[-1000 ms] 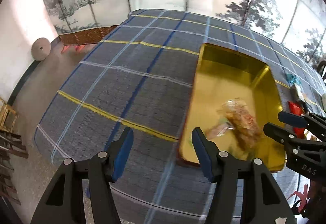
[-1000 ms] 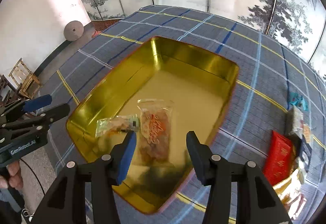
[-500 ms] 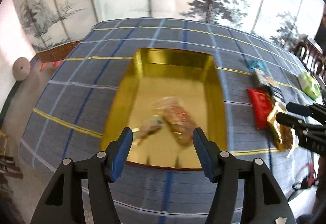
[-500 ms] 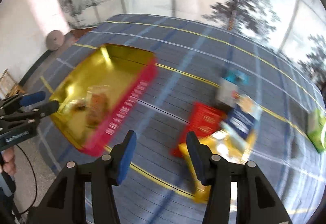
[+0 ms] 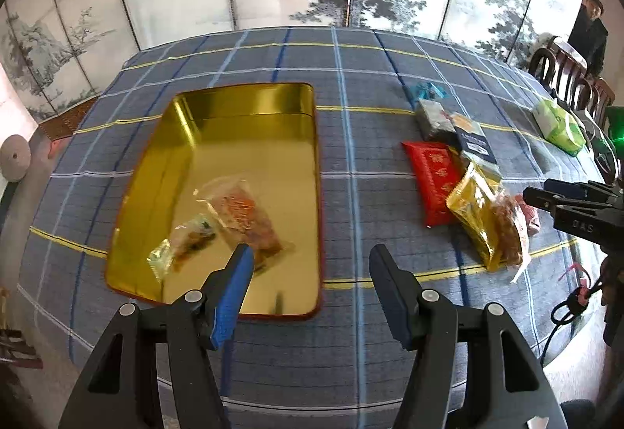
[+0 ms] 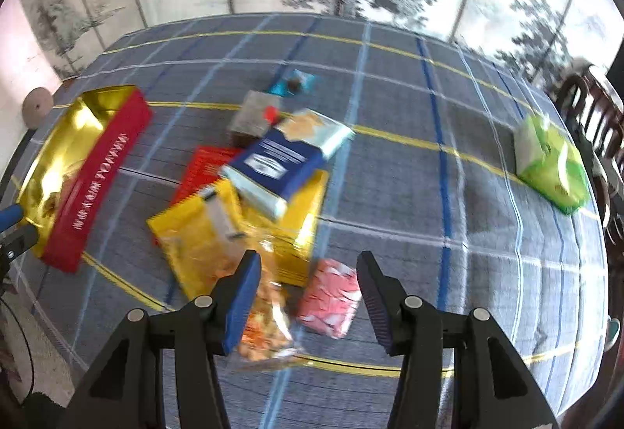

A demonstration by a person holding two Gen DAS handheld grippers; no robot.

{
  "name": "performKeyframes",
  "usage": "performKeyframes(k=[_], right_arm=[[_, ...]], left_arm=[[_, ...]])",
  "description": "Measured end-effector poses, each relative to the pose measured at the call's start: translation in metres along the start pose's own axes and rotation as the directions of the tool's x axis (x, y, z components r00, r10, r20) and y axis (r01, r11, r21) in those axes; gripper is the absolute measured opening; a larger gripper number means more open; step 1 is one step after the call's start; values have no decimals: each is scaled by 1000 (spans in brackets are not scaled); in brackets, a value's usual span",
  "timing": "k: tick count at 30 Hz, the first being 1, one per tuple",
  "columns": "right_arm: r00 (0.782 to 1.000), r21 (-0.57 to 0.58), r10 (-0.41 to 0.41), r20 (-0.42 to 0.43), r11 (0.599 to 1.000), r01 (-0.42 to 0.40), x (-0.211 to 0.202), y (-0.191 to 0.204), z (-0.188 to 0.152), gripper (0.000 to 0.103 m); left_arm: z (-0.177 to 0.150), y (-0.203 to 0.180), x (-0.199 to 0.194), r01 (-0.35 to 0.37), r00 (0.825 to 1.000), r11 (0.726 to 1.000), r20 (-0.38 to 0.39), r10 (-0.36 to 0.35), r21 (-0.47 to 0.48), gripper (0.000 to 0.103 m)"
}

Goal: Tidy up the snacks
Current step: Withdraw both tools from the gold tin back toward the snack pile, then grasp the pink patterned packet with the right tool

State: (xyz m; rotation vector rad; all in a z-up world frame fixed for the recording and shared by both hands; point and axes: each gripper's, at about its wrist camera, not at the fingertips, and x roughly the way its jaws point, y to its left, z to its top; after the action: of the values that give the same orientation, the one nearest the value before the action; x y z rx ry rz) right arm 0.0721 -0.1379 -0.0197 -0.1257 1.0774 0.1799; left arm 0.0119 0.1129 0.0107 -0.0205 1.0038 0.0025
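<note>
A gold tin [image 5: 241, 105] with red outer walls [image 6: 93, 175] lies on the plaid cloth. It holds a clear packet of orange snack [image 5: 245, 210] and a small clear packet [image 5: 183, 245]. My left gripper [image 5: 310, 279] is open and empty above the tin's near right corner. A pile of snacks lies to the right: a red pack [image 5: 433, 171], a gold bag [image 6: 202, 234], a blue-and-white pack [image 6: 280, 156], a pink packet [image 6: 331, 296], a clear orange-snack bag [image 6: 265, 319]. My right gripper [image 6: 308, 286] is open and empty over the pink packet.
A grey packet [image 6: 253, 113] and a small teal candy [image 6: 292, 84] lie behind the pile. A green pack [image 6: 550, 160] sits at the far right near dark wooden chairs [image 5: 565, 78]. A painted folding screen stands behind the table. A person stands at the far right [image 5: 589, 27].
My right gripper swung from over the tin to the snack pile on the right. My left gripper turned right, from the bare cloth to the tin's near edge. Both stayed open.
</note>
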Motion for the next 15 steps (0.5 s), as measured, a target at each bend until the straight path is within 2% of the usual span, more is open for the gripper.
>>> performKeyframes(k=[8, 15], right_arm=[[998, 22, -8, -57, 1000, 9, 22, -8, -9, 52], [998, 51, -1, -66, 999, 5, 30, -13, -13, 52]], left_arm=[[-3, -10, 6, 7, 1000, 1000, -19, -7, 10, 59], [-7, -13, 11, 12, 999, 1000, -34, -11, 12, 59]])
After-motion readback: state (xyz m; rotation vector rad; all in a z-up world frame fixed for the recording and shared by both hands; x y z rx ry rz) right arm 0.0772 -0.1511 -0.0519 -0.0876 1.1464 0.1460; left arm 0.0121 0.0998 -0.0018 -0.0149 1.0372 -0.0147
